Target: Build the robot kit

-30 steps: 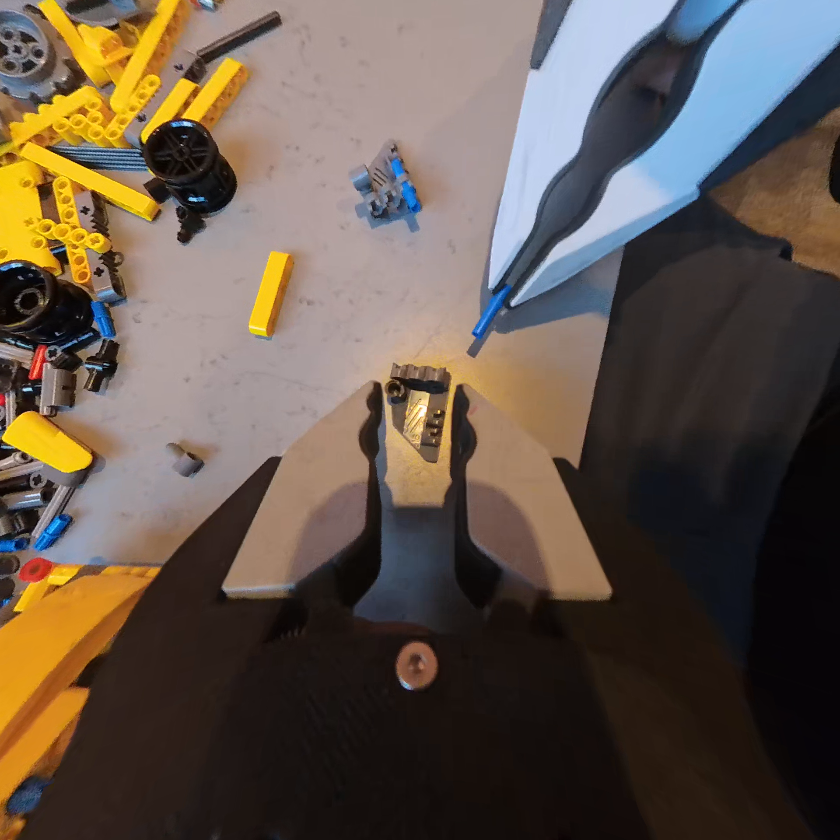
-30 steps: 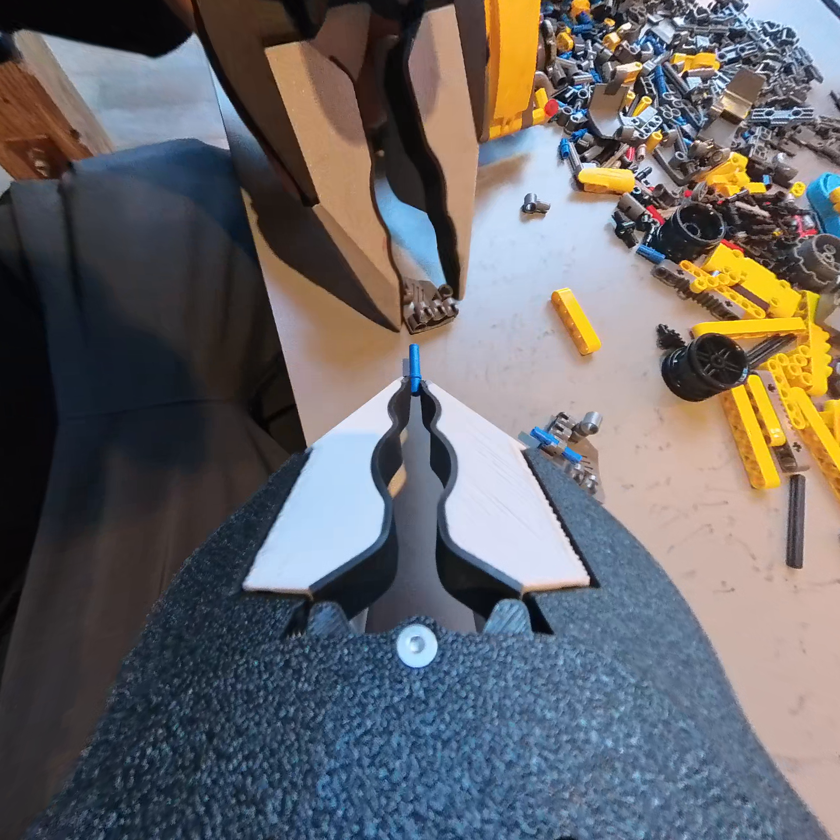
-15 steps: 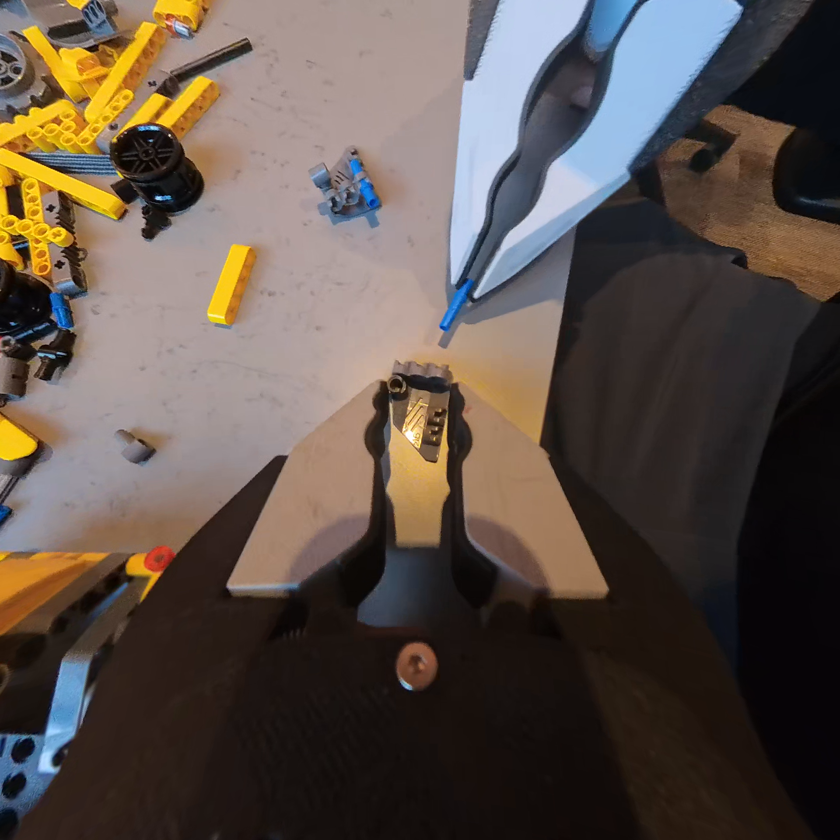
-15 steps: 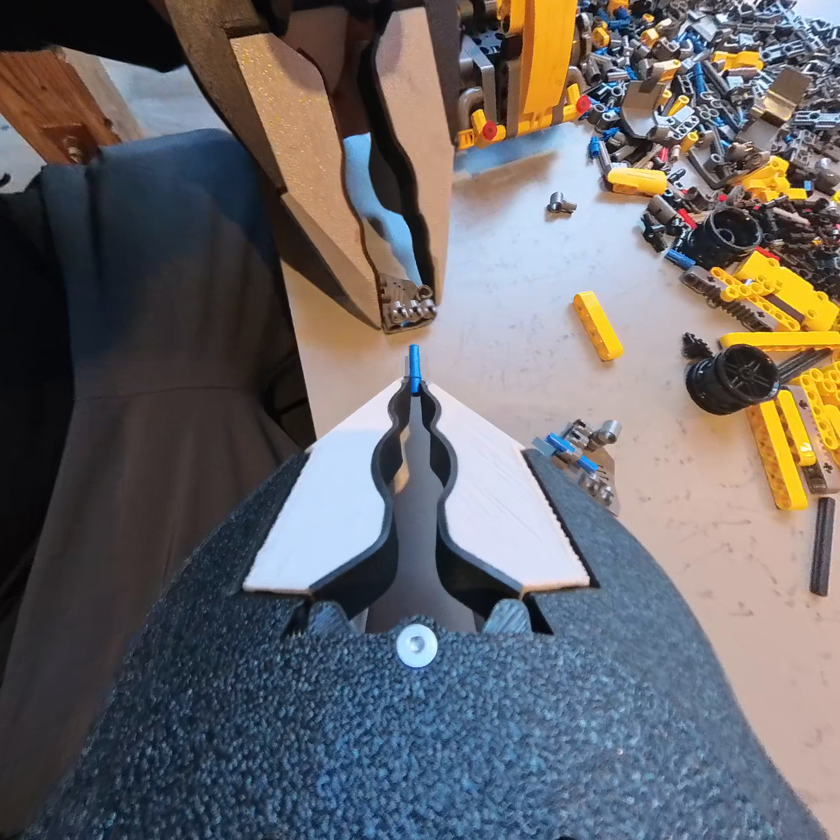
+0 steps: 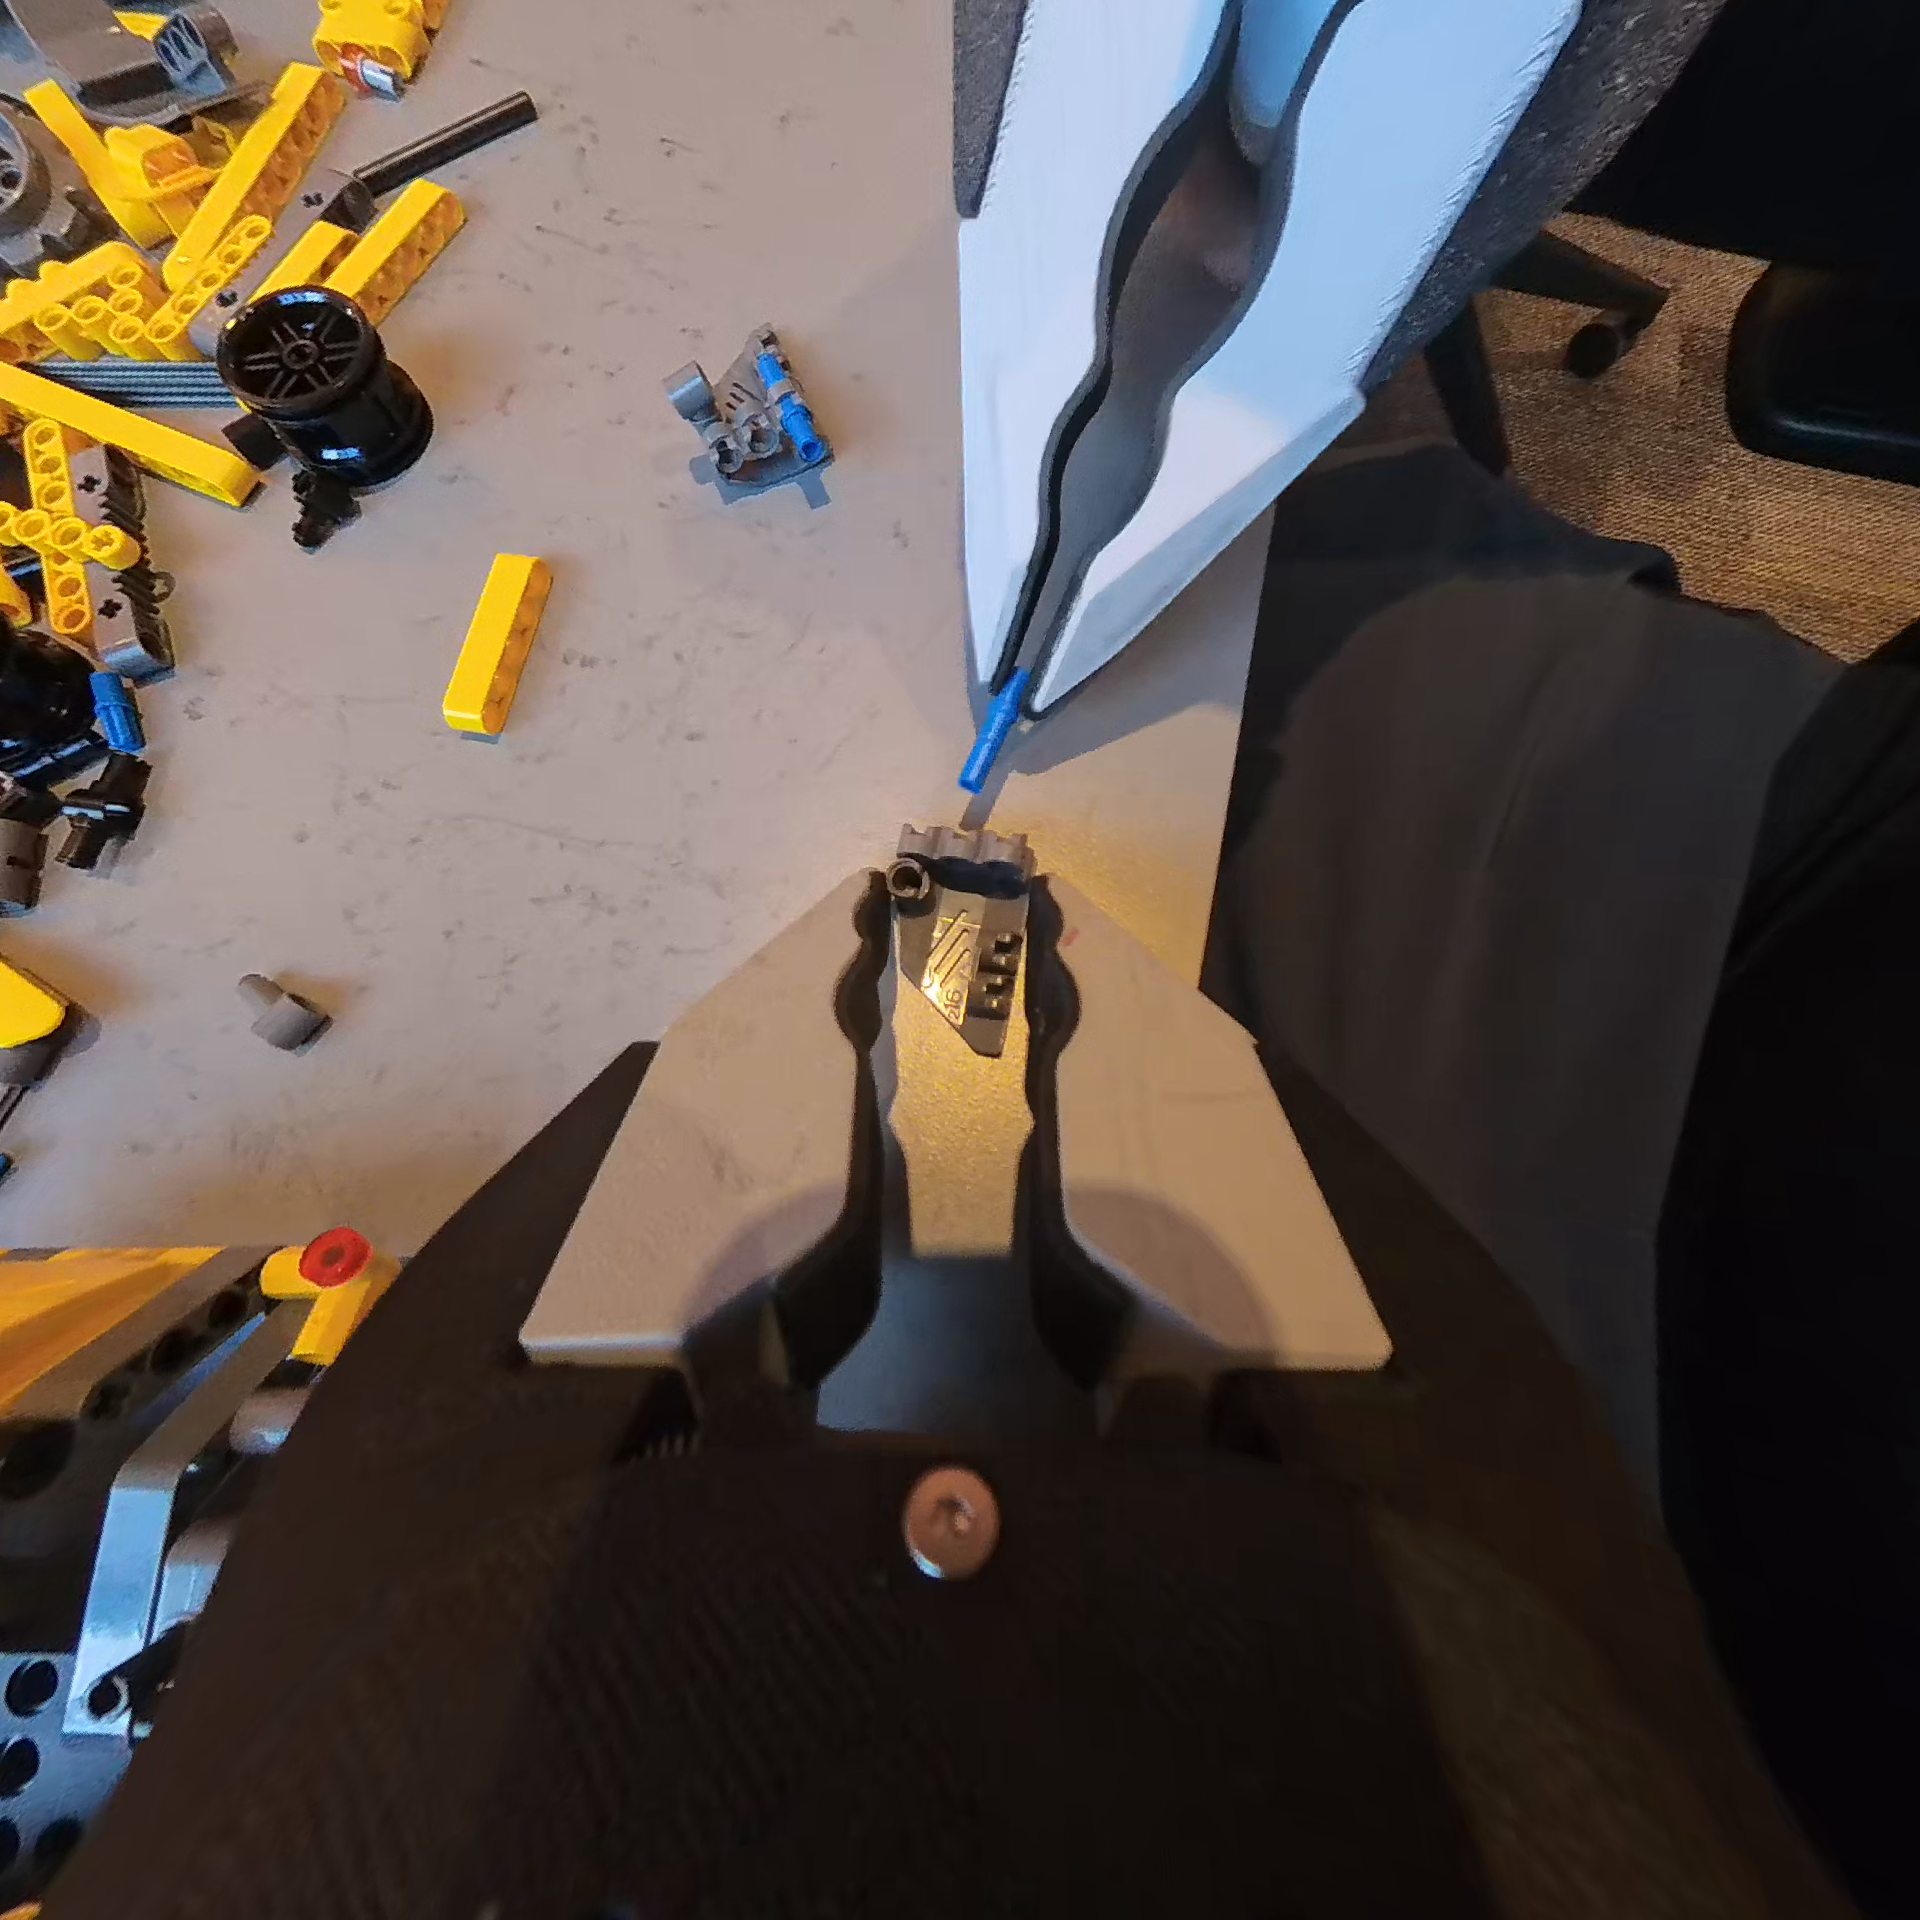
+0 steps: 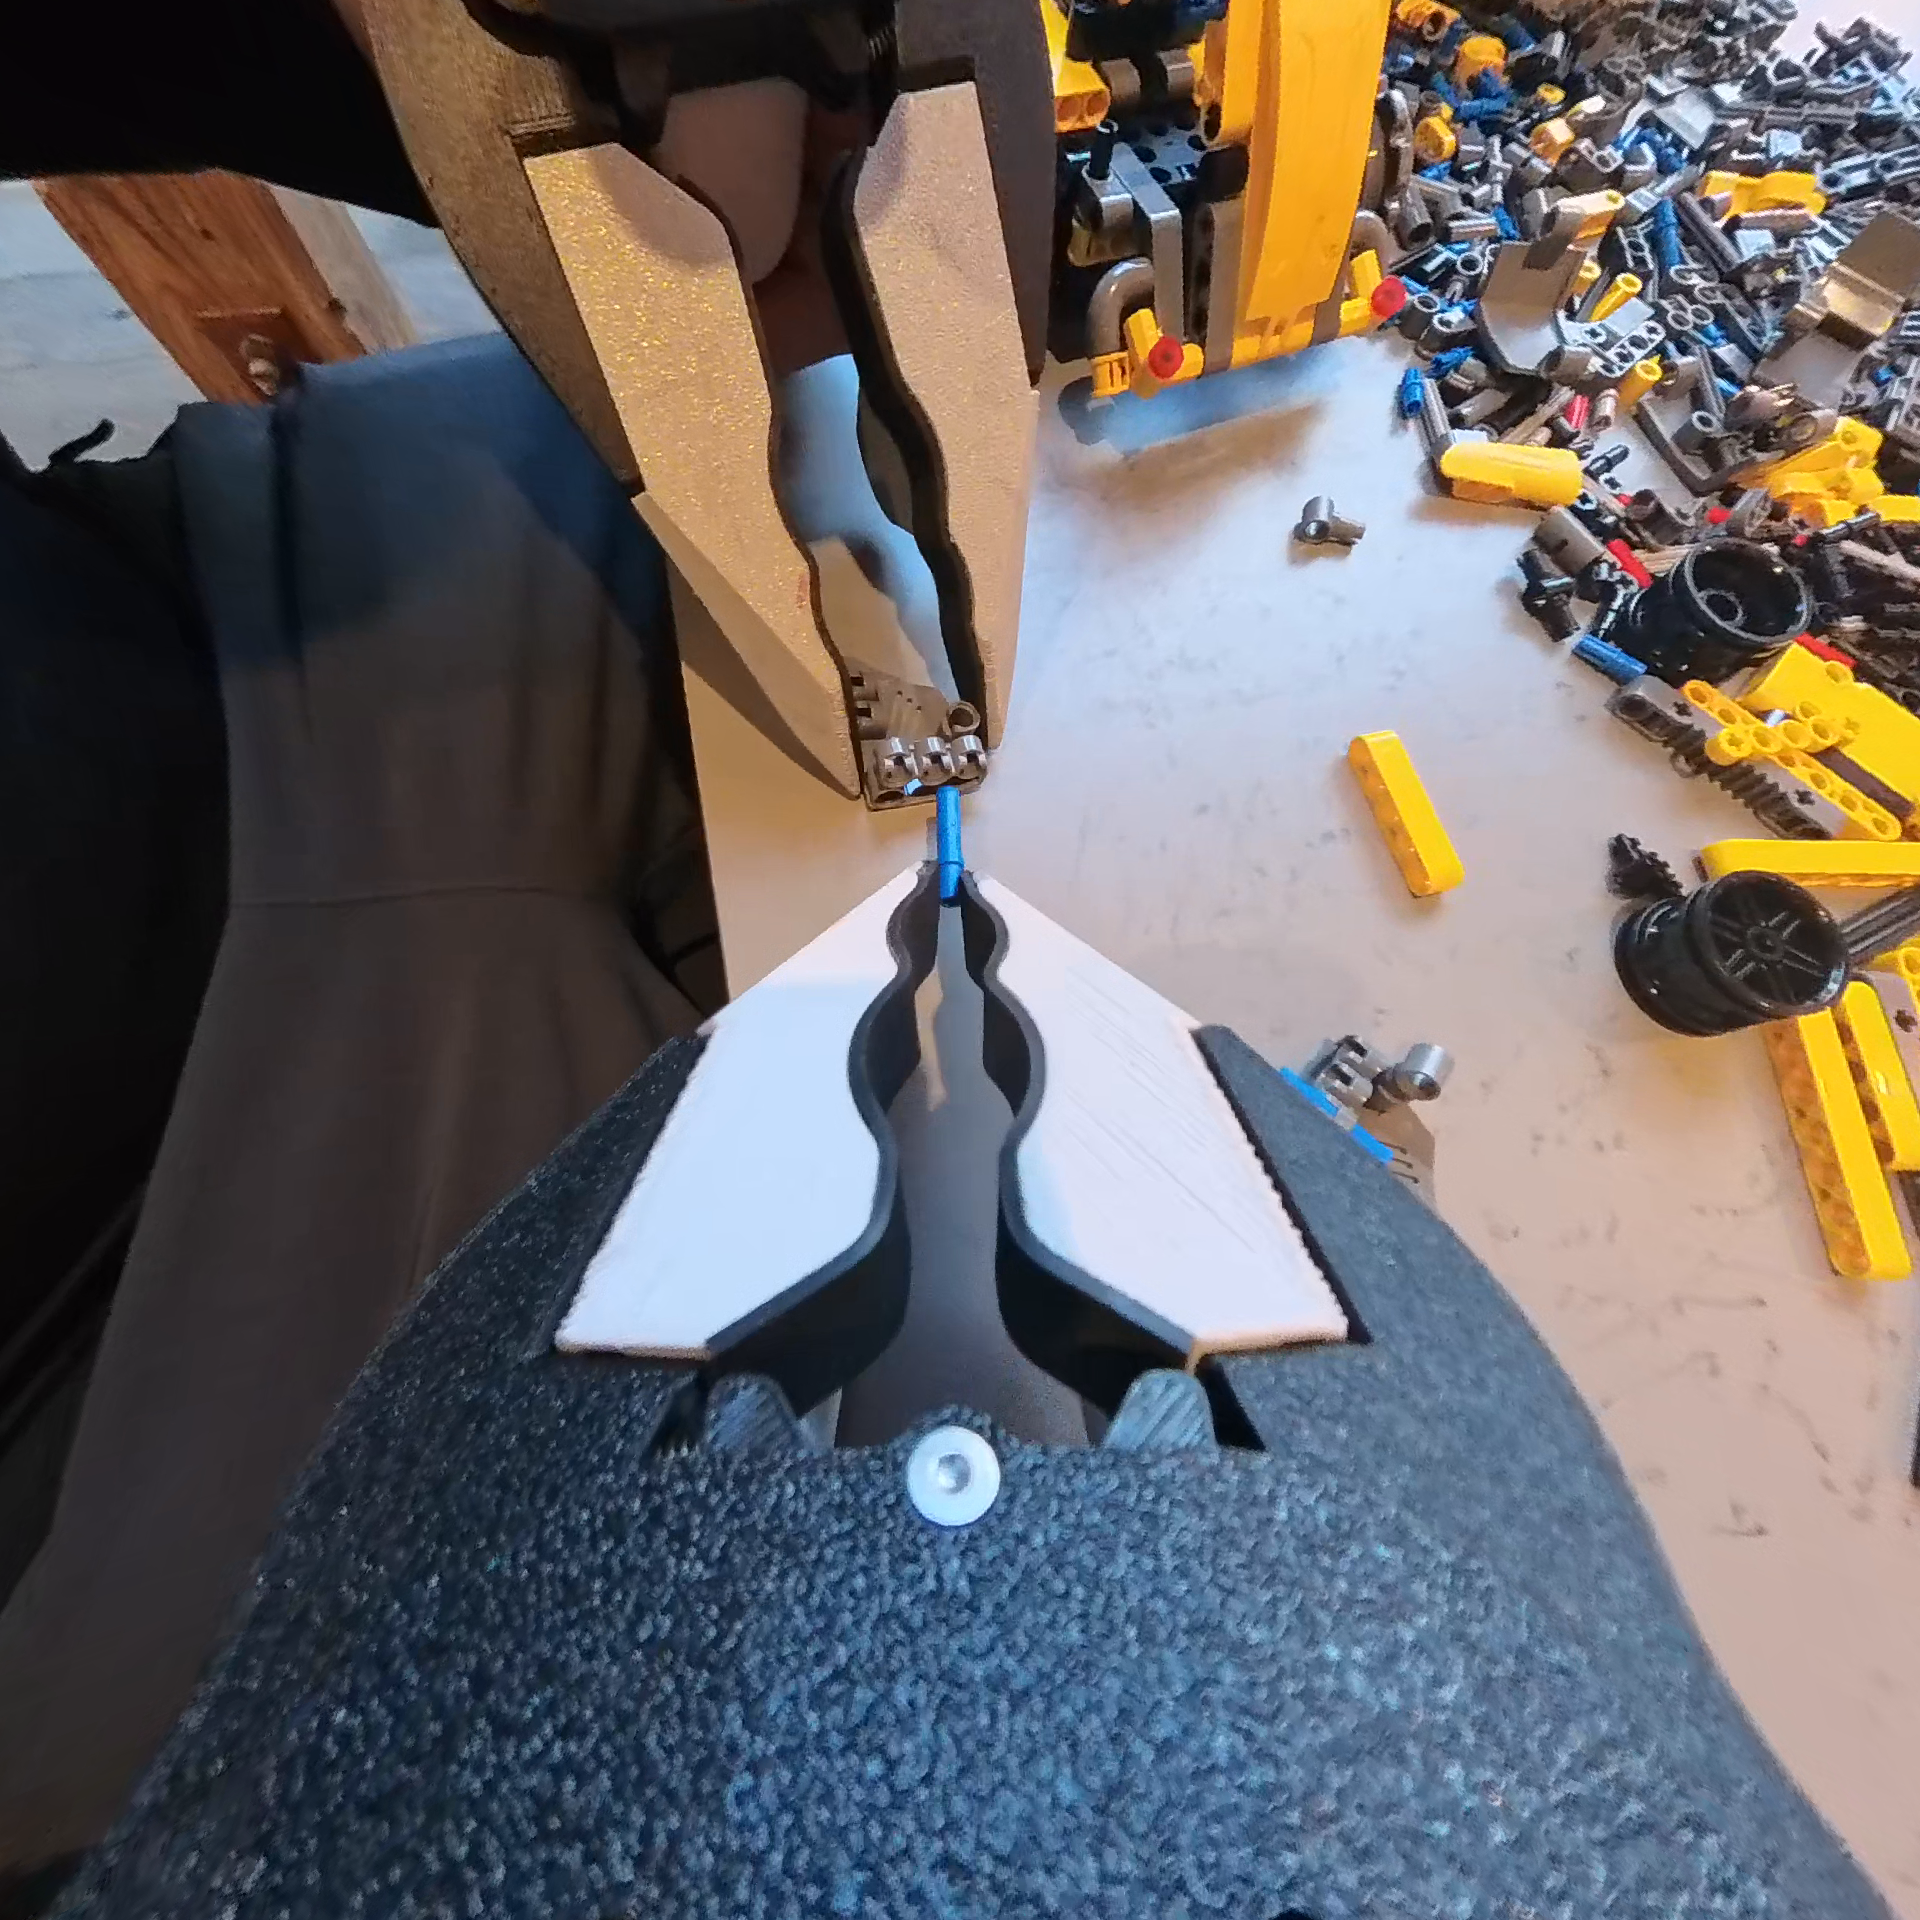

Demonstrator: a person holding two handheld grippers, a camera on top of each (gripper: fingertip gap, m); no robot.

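Observation:
My left gripper (image 5: 961,904) is shut on a dark grey panel piece (image 5: 971,961) with a row of holes along its front end, held just above the table near its right edge. My right gripper (image 6: 945,883) is shut on a short blue pin (image 6: 947,836) that sticks out past its tips. In the right wrist view the pin's tip meets the holed end of the grey piece (image 6: 920,753). In the left wrist view the pin (image 5: 992,727) points down at the piece with a small gap showing.
A small grey and blue assembly (image 5: 753,416), a yellow beam (image 5: 497,657), a black wheel (image 5: 312,384) and a grey connector (image 5: 278,1008) lie on the pale table (image 5: 623,831). A yellow model (image 6: 1236,177) and a dense pile of parts (image 6: 1662,312) stand farther off. A person's dark-clothed lap (image 5: 1558,1039) is beyond the table edge. Only a small space, under 4 cm, lies between the two pairs of fingers.
The two grippers have come closer together. The blue pin's tip has moved from a clear gap to the holed end of the grey piece.

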